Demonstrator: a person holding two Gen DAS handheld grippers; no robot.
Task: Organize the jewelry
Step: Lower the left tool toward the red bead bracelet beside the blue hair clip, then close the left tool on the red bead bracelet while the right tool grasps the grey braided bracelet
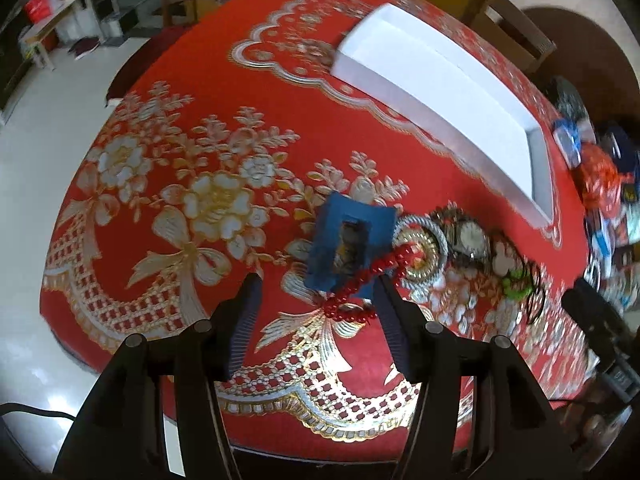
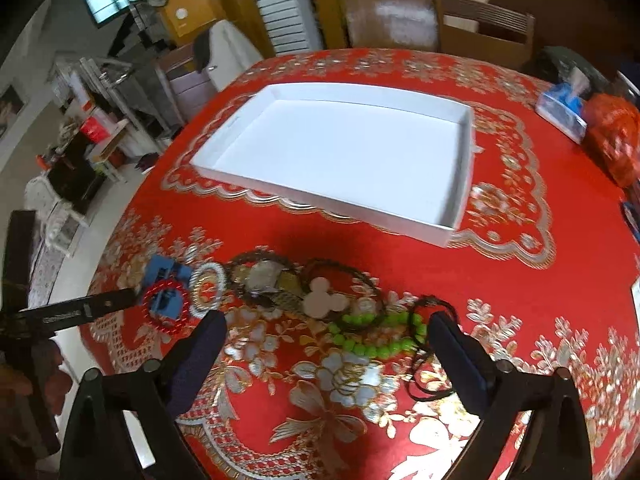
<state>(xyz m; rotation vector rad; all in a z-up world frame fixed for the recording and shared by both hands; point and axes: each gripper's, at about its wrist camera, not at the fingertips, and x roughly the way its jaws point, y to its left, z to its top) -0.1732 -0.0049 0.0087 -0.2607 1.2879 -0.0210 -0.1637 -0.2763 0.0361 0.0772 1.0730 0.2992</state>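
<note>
Our left tool [image 1: 316,284] is spread wide, gripping nothing; its tips straddle the red bead bracelet [image 1: 370,276], which lies on the desk [image 1: 160,272] partly over the blue jewelry box [image 1: 348,246] and seems to touch one finger, though we can't tell for sure. Our right tool [image 2: 326,330] is also released, fingers far apart, low over the desk with the green bead bracelet [image 2: 374,338] between its tips and a thin black cord [image 2: 426,364] running by one finger. Taking the blue box as landmark: just beside it sits a silver-and-gold ring-shaped piece [image 1: 420,246], next beyond that a wristwatch [image 1: 470,238], then a white mouse-head-shaped charm [image 2: 323,301] on a dark braided loop, and the green beads farthest along the row. The white tray [image 2: 460,184] lies well apart from the box, toward the desk's far side. Blue tissue pack [image 2: 560,110] and orange bag [image 2: 614,140] sit near the tray's far corner.
</note>
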